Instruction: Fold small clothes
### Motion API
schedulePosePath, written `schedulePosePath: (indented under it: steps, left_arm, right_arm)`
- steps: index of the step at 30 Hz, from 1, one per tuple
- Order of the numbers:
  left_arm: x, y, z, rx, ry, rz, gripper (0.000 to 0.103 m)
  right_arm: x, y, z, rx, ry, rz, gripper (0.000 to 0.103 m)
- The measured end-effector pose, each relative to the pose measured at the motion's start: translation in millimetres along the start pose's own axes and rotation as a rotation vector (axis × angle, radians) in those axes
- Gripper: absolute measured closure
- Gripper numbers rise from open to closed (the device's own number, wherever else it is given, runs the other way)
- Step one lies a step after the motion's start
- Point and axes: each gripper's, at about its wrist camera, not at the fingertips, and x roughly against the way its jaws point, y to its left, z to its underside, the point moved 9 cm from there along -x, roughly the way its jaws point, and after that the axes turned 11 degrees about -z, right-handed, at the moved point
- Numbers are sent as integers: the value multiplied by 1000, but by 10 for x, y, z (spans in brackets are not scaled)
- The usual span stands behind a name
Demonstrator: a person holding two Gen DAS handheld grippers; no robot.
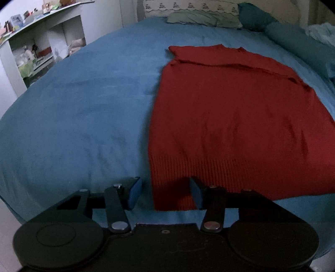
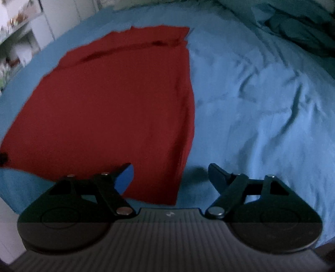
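A red knit sweater [image 1: 234,117] lies flat on the blue bed cover [image 1: 79,108], sleeves folded in, ribbed hem nearest me. My left gripper [image 1: 165,193] is open, its fingers either side of the hem's near left corner, just above the cloth. In the right wrist view the same sweater [image 2: 113,104] fills the left half. My right gripper [image 2: 170,177] is open wide, straddling the hem's near right corner, with its left finger over the cloth and its right finger over the bed cover [image 2: 261,104].
Pillows [image 1: 201,14] and a teal bolster [image 1: 293,41] lie at the head of the bed. A white shelf unit [image 1: 37,48] with clutter stands to the left. The cover is wrinkled to the right of the sweater [image 2: 272,73].
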Motion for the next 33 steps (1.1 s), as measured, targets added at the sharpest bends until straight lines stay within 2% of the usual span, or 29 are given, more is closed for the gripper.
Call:
schedulePosePath:
  steps: [4,6,7,9,10,11,14,19,23,27,30,33]
  left_arm:
    - [-39,-5,12,-16,7,4,54]
    - [-34,-30,0,-39,9,4,58]
    - [-31,-44,-10,-55,9,1,63]
    - [-12,-78,-23,-85,16,-5,79]
    - [-3,-88,-32,-91,27,-4,90]
    - [-4,-90,-34,-93,38,-4,96]
    - [19,-78,-89,-92,76,-4,97]
    - [241,-37,-371,-80,112,2,98]
    - [547,-12,-911,-40,101,9,98]
    - [659,-48,-1690,-11,29,7,98]
    - [539,-149,-2362,-3,-38,6,98]
    - [237,-357,-3054,-9,-110,4,98]
  right_arm:
    - [-8,21,54,-1,-3,8,21]
    - [-2,32,24,-5,1,3,32]
    - [-5,46,13,-6,6,-4,35]
    - [-17,79,-9,-2,17,-19,55]
    - [-24,91,-18,-5,26,-31,60]
    - [-32,93,-29,-11,32,-37,68]
    - [-34,74,-70,-44,47,-44,81]
    - [132,25,-276,-138,57,-87,83]
    - [425,9,-703,-245,30,-165,83]
    - [667,-16,-1424,-328,-65,-214,83]
    - [658,-78,-2066,-353,-142,-226,83]
    - [483,-129,-2708,-324,-210,-228,83]
